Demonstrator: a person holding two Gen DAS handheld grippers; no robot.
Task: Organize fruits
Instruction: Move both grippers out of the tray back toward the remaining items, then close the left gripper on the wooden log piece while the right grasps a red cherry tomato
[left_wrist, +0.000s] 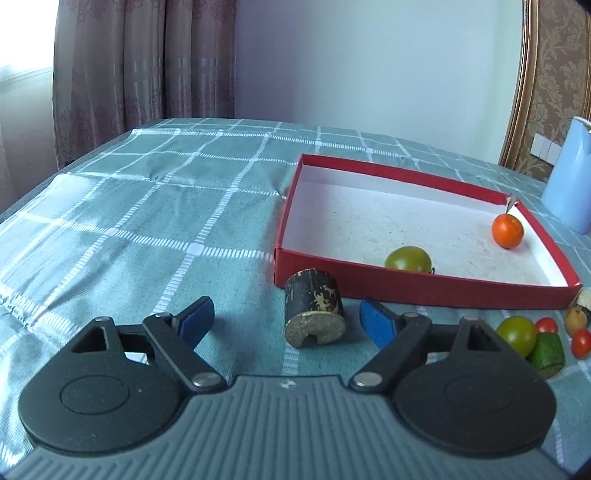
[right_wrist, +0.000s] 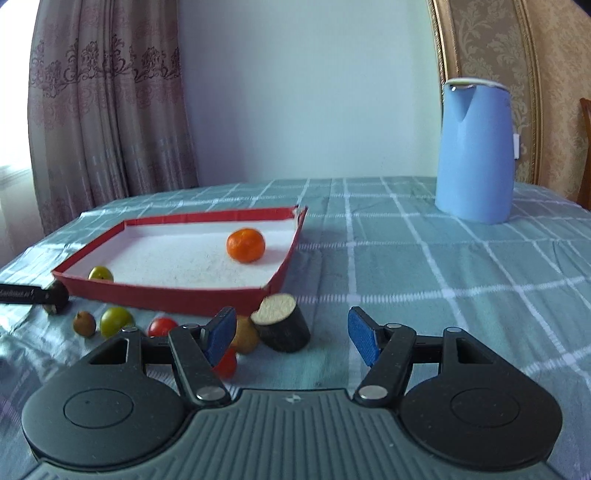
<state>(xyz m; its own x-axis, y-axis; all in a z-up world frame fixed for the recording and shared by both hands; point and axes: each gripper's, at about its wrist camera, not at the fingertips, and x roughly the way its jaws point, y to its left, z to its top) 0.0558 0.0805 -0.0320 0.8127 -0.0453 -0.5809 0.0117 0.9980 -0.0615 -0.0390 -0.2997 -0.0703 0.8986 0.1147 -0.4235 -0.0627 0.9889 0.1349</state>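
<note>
- We see the counter (left_wrist: 147, 206) under a teal checked cloth; its near edge is hidden behind both gripper bodies.
- Blue kettle (right_wrist: 474, 147) stands at the far right, well apart from the fruit; the left wrist view cuts it off at the frame edge.
- Red box (left_wrist: 424, 291) with a white floor holds an orange (left_wrist: 508, 230) near its far right corner and a green fruit (left_wrist: 408, 258) against the near wall, lower half hidden by that wall.
- Left gripper (left_wrist: 286, 321): jaws wide apart, empty. A dark cylinder chunk (left_wrist: 314, 310) with a pale cut face lies between the blue pads, touching neither.
- Right gripper (right_wrist: 291, 332): jaws partly open, holding nothing. A second dark chunk (right_wrist: 282, 326) lies just ahead of the left pad, pale face up.
- Loose pile in front of the box: green fruit (right_wrist: 116, 321), green cut piece (left_wrist: 546, 354), small brown fruit (right_wrist: 84, 324), brown fruit (right_wrist: 246, 334) and red tomatoes (right_wrist: 161, 326), some partly hidden behind the right gripper's left finger.
- Black object (right_wrist: 22, 293) at the left edge is cut off; we can't identify it.
</note>
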